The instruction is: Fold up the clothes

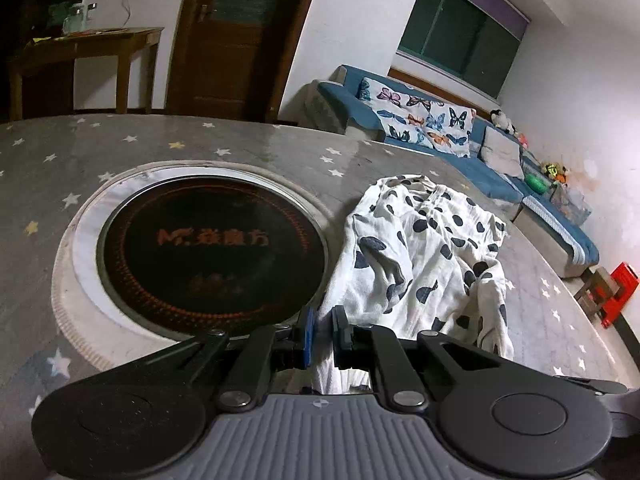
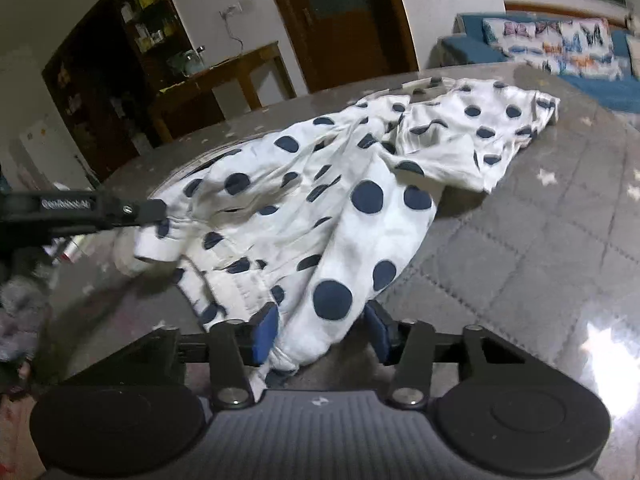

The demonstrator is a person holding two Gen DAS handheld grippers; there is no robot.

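Note:
A white garment with dark blue polka dots (image 1: 424,252) lies crumpled on the grey star-patterned table (image 1: 240,140). My left gripper (image 1: 323,336) is shut on a near edge of the garment, the cloth pinched between its blue pads. In the right wrist view the garment (image 2: 340,200) spreads across the table, and my left gripper's fingers (image 2: 152,210) show at the left, clamped on its waistband. My right gripper (image 2: 320,332) stands open with the garment's near end lying between its blue pads.
A round black induction cooktop (image 1: 212,248) is set into the table left of the garment. Beyond the table are a blue sofa with butterfly cushions (image 1: 420,120), a wooden side table (image 1: 88,48), a door (image 1: 240,32) and a red object on the floor (image 1: 618,288).

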